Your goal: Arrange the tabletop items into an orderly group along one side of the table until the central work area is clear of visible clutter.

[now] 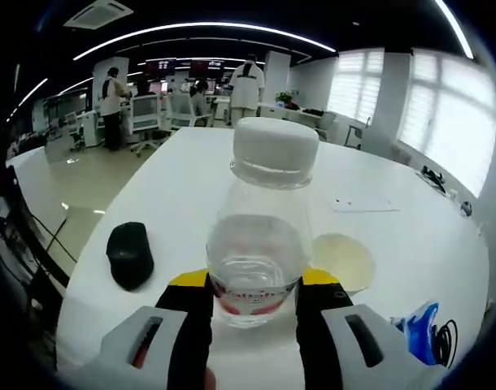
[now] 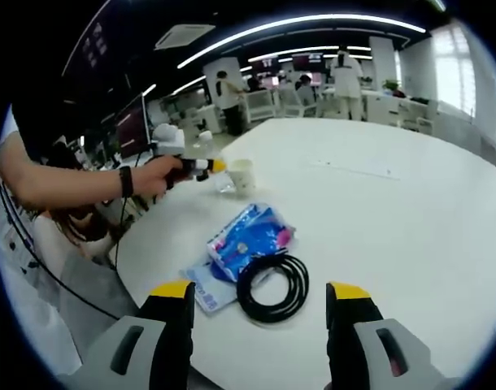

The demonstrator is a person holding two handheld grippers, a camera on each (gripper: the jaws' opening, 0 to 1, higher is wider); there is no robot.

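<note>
A clear plastic water bottle with a white cap and a red label stands upright between the jaws of my left gripper, which is shut on its lower body. To its right sits a cream paper cup, and a black mouse lies to its left. In the right gripper view, my right gripper hovers open over the table edge, just short of a black cable coil and a blue packet. Farther off, a hand holds the left gripper beside the paper cup.
The round white table stretches wide and bare beyond the items. A sheet of paper lies flat far out on it. The blue packet and cable sit at the near right edge. People, chairs and desks stand in the office behind.
</note>
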